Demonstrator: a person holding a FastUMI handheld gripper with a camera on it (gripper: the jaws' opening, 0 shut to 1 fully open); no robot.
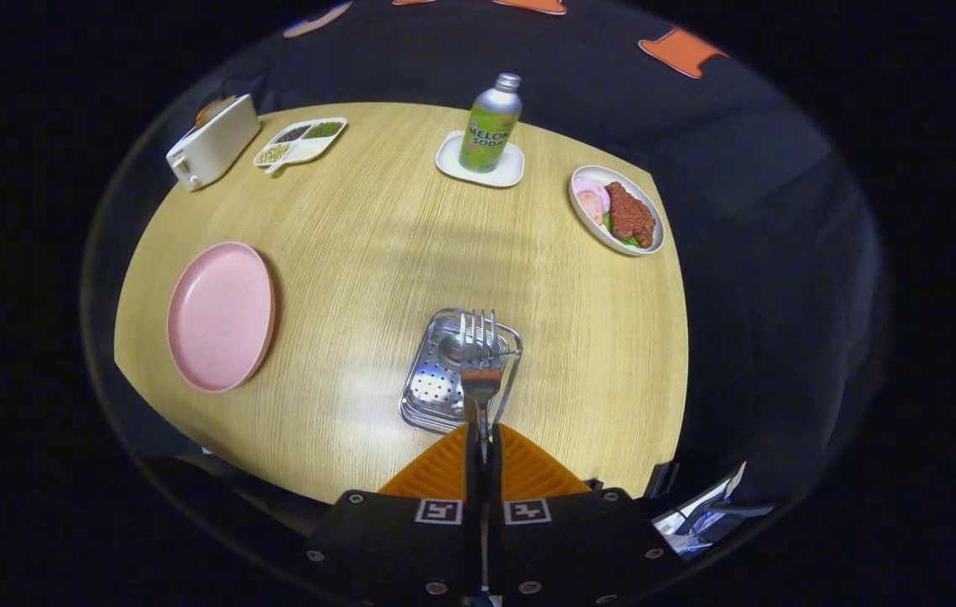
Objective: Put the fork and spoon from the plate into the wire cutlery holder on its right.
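My gripper (483, 435) is shut on the handle of a steel fork (480, 354), whose tines point away from me. The fork hangs above the metal cutlery holder (432, 396), a shiny container with a perforated bottom, seen from above just ahead of the orange fingers (443, 468). A rounded steel shape (451, 347) inside the holder by the fork's tines looks like a spoon, though I cannot tell for sure. The pink plate (221, 316) lies to the left of the holder with nothing on it.
On the round wooden table (360, 228) beyond the holder stand a green soda bottle (491, 125) on a white coaster (480, 160), a plate of meat and vegetables (617, 211) at far right, a white toaster (212, 142) and a divided snack dish (299, 140) at far left.
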